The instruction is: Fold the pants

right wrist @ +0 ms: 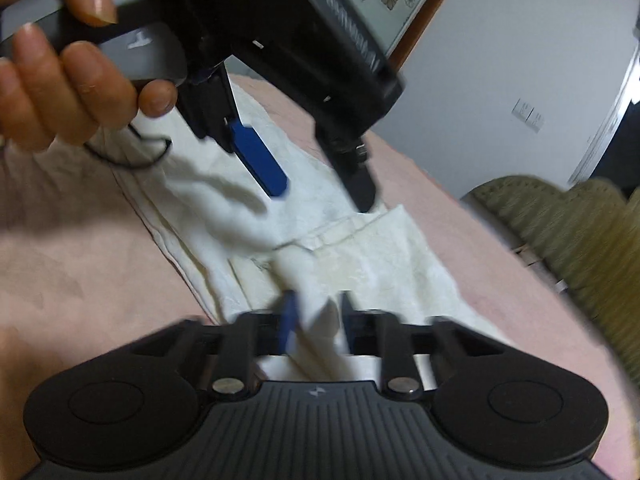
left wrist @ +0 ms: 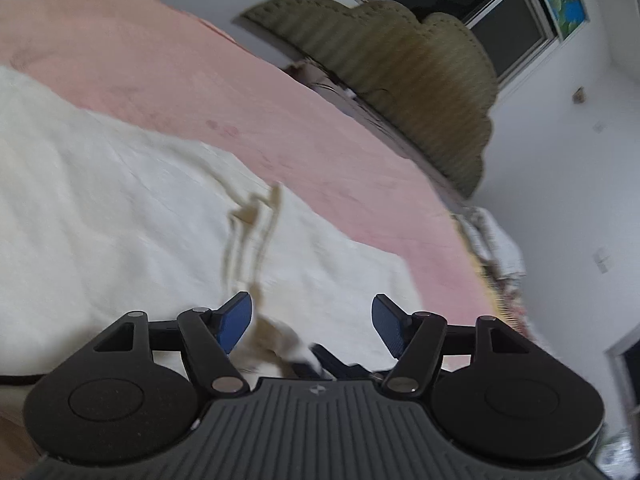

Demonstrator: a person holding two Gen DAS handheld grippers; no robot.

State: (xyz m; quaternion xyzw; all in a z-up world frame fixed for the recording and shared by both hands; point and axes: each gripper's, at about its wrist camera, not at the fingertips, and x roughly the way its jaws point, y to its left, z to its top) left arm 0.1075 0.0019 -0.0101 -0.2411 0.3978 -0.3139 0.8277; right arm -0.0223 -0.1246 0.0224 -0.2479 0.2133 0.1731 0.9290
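Pink bed sheet (right wrist: pixel 80 264) carries the white pants (right wrist: pixel 380 248), spread mid-frame. Right gripper (right wrist: pixel 316 320), bottom center, jaws clenched on a pants fold. Left gripper (right wrist: pixel 320 196), upper center, jaws spread, nothing gripped, hand (right wrist: pixel 60 80) upper left.

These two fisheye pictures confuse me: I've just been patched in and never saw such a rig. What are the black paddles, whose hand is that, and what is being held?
No robot arm here: a person carries a hand-held two-finger gripper in each hand, each with a camera looking along its fingers. The left wrist view shows the left gripper with blue pads apart and nothing pressed between them. The right wrist view shows the right gripper closed on a fold of the white pants, which lie spread on a pink bedspread. The hand at upper left there is the person's, holding the left gripper above the pants.
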